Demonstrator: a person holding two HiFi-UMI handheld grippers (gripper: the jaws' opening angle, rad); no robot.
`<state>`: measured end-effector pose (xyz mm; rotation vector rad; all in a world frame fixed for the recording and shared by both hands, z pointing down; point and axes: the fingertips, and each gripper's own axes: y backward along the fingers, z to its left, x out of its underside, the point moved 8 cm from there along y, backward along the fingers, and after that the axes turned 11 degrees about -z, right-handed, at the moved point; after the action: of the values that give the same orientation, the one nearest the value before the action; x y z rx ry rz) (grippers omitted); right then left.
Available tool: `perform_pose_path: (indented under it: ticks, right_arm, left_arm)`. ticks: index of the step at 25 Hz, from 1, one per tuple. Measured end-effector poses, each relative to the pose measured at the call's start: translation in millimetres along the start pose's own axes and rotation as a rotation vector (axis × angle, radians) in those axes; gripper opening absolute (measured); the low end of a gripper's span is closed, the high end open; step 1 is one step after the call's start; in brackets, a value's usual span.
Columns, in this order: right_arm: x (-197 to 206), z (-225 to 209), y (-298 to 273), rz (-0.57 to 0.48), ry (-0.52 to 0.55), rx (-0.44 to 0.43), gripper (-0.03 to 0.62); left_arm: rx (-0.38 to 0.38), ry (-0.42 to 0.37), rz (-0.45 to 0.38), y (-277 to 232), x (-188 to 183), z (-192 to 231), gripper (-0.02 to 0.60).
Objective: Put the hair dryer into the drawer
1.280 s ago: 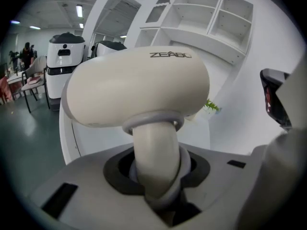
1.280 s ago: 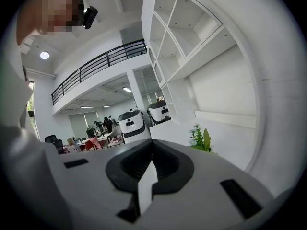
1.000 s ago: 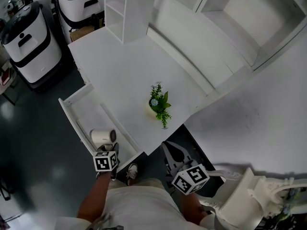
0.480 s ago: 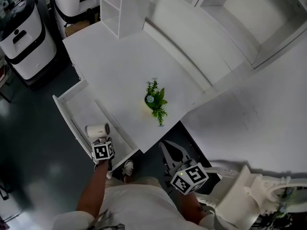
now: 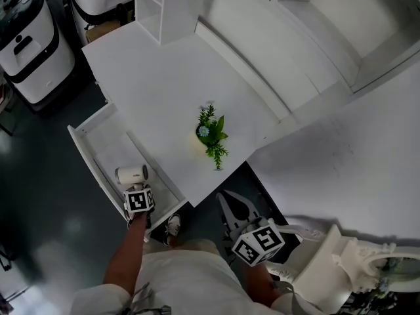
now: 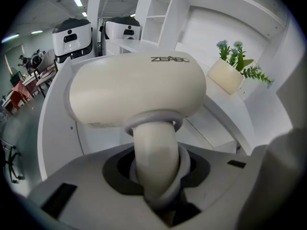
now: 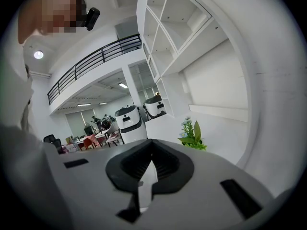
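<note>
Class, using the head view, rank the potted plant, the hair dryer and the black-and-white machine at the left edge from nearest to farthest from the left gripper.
1. hair dryer: clamped in the left gripper, at the open drawer.
2. potted plant: on the desk, to the right.
3. black-and-white machine: on the floor, top left.

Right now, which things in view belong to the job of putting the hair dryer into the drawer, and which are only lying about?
Job:
hair dryer
left gripper, jaws shut on the dryer's handle
drawer, open

Lying about:
plant
desk
shelves
white machines
right gripper, empty
</note>
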<state>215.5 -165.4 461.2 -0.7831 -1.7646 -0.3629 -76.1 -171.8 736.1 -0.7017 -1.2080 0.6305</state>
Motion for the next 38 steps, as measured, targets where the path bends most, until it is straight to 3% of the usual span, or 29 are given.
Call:
perform_pose_path:
  ticks: [15,38]
  right_arm:
    - [5.6,-14.1,10.8,0.014,-0.013,0.046,0.009]
    - [12.0,-31.2,14.4,0.006,-0.053,0.079,0.009]
  left_arm:
    - [-0.045,0.026,0.082,-25.2,6.5,11.1,0.133]
    - [-0.063,-0.079,0.192,-44.8,13.4,8.9,0.156]
